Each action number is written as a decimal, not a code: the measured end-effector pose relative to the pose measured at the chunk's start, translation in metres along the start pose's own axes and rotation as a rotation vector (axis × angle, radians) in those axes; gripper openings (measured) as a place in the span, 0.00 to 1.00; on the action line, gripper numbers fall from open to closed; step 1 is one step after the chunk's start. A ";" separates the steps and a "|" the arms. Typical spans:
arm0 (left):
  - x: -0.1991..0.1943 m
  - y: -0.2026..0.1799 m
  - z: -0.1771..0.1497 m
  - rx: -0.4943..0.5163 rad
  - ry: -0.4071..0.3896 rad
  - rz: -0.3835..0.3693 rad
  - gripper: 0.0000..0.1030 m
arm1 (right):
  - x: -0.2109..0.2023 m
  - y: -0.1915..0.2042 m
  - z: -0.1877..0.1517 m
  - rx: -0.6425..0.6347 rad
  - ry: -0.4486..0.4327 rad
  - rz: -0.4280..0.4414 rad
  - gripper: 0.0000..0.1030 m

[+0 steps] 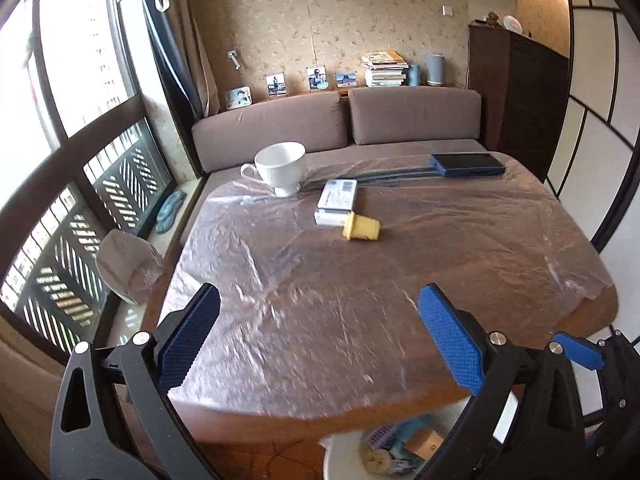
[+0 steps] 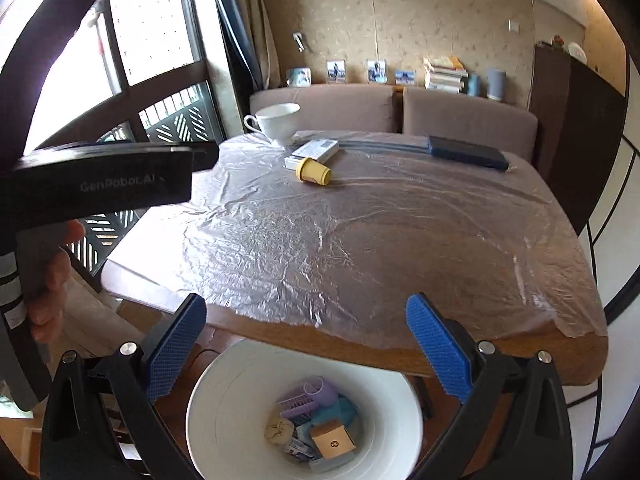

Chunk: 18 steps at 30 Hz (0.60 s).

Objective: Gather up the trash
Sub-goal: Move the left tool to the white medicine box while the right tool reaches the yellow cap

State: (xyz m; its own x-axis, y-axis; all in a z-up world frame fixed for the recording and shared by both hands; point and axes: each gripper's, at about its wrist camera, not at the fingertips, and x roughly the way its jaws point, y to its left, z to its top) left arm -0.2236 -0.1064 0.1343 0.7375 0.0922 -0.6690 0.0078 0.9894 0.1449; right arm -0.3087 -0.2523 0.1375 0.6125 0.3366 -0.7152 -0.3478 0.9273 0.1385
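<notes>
Fingers [image 1: 192, 340] of the left gripper [image 1: 320, 340] spread wide apart, blue-padded, gripping nothing, hovering above the near edge of a wooden bench [image 1: 600, 308] draped in crinkled clear plastic sheet [image 1: 304, 300]. From left to right across the bench's far side: white teacup [image 1: 280, 168] with handle turned left; white box [image 1: 337, 200] lying flat just beside the cup's foot; small yellow cup [image 1: 361, 227] tipped on its side, touching the box's near end; dark blue flat case [image 1: 466, 165] well apart to the right, with cords trailing left. Brown sofa cushions [image 1: 272, 128] behind the bench.

Fingers [image 2: 176, 352] of the right gripper [image 2: 306, 350] likewise wide apart and clamping nothing, poised directly over a white bin [image 2: 224, 408] standing on the floor below the bench's near edge. Inside the bin, piled together: crumpled beige scrap [image 2: 279, 429], purple hair roller [image 2: 316, 394], teal item [image 2: 340, 410], small brown cardboard box [image 2: 333, 439]. At far left of the right wrist view, body of the left gripper held in a hand [image 2: 52, 276].
</notes>
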 end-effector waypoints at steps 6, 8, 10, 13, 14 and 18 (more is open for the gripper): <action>0.061 0.012 0.042 0.051 0.048 -0.099 0.97 | 0.050 0.011 0.039 0.030 0.023 -0.035 0.96; 0.082 0.013 0.054 0.074 0.078 -0.116 0.97 | 0.066 0.017 0.051 0.038 0.024 -0.051 0.96; 0.108 0.012 0.066 0.107 0.130 -0.120 0.97 | 0.090 0.022 0.066 0.053 0.042 -0.086 0.96; 0.142 0.010 0.077 0.144 0.180 -0.158 0.97 | 0.123 0.027 0.084 0.088 0.080 -0.106 0.96; 0.151 0.010 0.080 0.150 0.189 -0.169 0.97 | 0.129 0.027 0.088 0.097 0.080 -0.114 0.96; 0.184 0.008 0.089 0.174 0.216 -0.192 0.97 | 0.161 0.025 0.102 0.139 0.098 -0.163 0.94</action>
State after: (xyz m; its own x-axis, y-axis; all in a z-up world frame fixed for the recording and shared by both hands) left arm -0.0277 -0.0916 0.0774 0.5516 -0.0540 -0.8323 0.2615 0.9588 0.1111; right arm -0.1460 -0.1580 0.0958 0.5780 0.1695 -0.7982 -0.1447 0.9840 0.1042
